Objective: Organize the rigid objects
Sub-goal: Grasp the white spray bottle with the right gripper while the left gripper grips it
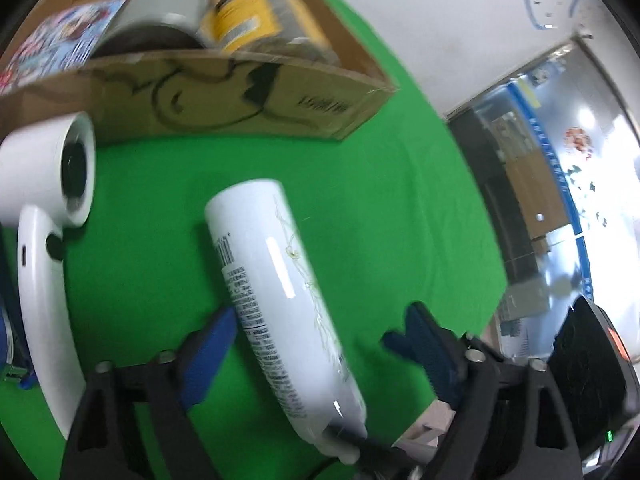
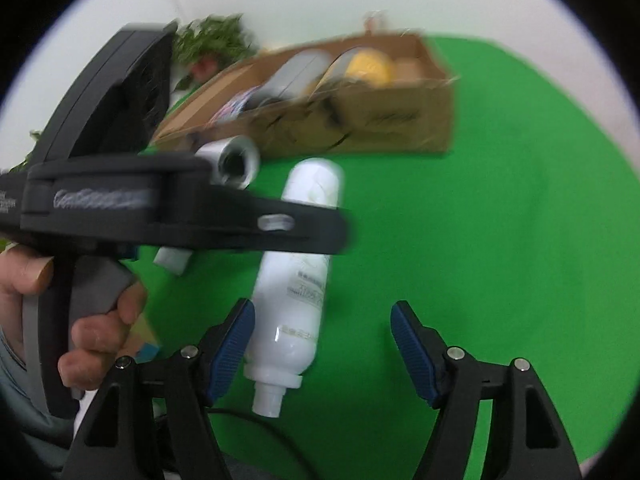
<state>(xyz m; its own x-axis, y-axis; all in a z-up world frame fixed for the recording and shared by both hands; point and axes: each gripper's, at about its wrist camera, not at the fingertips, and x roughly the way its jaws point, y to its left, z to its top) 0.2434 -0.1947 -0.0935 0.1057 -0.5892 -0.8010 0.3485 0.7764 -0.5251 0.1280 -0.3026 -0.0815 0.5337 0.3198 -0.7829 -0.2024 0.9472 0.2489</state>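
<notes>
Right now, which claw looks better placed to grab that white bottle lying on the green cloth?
Probably the left claw: the white bottle already lies between its open fingers. The right claw has it beside one finger, off-centre.

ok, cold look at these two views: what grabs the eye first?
The white bottle lying on the bright green cloth, between the open left gripper and also ahead of the open right gripper. Behind it, the cardboard box already holding a yellow-labelled jar, and a white hair dryer left of the bottle.
</notes>
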